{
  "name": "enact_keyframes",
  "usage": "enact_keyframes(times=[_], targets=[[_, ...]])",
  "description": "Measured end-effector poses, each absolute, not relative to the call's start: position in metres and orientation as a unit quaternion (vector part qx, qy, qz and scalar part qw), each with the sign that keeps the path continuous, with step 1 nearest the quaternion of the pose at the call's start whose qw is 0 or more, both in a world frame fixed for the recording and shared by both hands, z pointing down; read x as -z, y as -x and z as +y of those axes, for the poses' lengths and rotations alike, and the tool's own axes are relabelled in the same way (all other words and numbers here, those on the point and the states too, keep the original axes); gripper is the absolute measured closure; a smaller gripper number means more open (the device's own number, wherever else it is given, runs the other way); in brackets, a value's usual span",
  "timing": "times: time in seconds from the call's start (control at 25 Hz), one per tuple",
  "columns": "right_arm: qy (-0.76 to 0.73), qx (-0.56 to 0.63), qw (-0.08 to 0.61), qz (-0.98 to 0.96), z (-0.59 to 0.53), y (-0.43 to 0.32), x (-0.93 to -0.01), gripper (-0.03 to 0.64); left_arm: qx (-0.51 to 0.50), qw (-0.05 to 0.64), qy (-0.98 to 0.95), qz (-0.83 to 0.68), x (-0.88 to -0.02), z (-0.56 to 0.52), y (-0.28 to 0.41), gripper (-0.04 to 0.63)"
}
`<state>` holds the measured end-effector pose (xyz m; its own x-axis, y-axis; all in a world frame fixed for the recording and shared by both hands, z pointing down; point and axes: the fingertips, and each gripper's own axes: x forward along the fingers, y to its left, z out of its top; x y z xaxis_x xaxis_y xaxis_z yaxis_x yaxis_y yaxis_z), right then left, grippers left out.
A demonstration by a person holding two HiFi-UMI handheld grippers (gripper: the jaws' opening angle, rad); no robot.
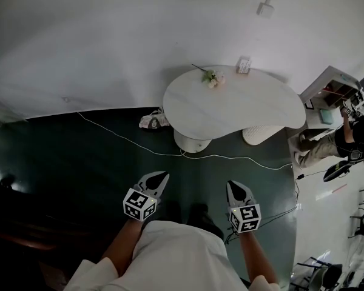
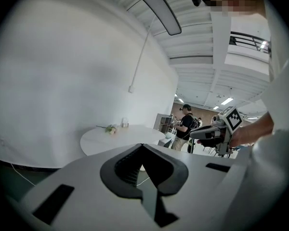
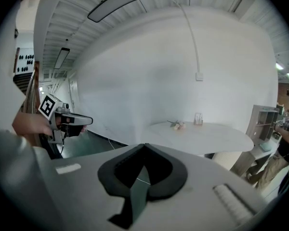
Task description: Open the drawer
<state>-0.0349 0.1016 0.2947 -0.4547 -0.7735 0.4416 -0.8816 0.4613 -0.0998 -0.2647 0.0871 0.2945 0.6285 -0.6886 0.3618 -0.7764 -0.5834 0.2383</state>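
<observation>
Left claw [image 1: 161, 177]: jaws closed tip to tip, nothing between them. It is held low in front of the person, above the dark green floor [image 1: 79, 162], and points toward the counter [image 1: 249, 111].

Right claw [image 1: 233, 185]: jaws closed, tips meeting, nothing held. It is level with the left claw and well apart from it, aimed the same way.

Cross-check: the left gripper view shows the left claw's own dark pads [image 2: 120, 167] meeting at a point, with the right claw off to the right. The right gripper view shows the same closed state, with the left claw off to the left.

Counter: white, kidney-shaped, on a round pedestal [image 1: 191, 143], close to the curved white wall [image 1: 109, 47]. At its far edge lie a small flower sprig [image 1: 211, 77] and, beside it, a small clear holder [image 1: 244, 65].

Floor: a white cable [image 1: 127, 139] runs across it and passes the pedestal. A crumpled cloth [image 1: 153, 120] lies just beside the pedestal.

Drawer: cannot be identified in any view. A white cabinet [image 1: 330, 86] stands to the right beyond the counter, with a person [image 1: 346, 139] next to it; its front is too small to read
</observation>
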Motion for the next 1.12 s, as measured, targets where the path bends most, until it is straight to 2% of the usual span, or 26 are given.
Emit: enact_keyframes(times=[0.64, 1.12], targets=[[-0.485, -0.205, 0.176, -0.832, 0.047, -0.051, -0.347, 0.606, -0.123, 0.207, -0.875, -0.421, -0.327, 0.037, 0.184, 0.589], [-0.438, -0.241, 0.182, -0.847, -0.008, -0.058, -0.412, 0.606, -0.168, 0.232, -0.86, -0.422, -0.392, 0.005, 0.148, 0.589]])
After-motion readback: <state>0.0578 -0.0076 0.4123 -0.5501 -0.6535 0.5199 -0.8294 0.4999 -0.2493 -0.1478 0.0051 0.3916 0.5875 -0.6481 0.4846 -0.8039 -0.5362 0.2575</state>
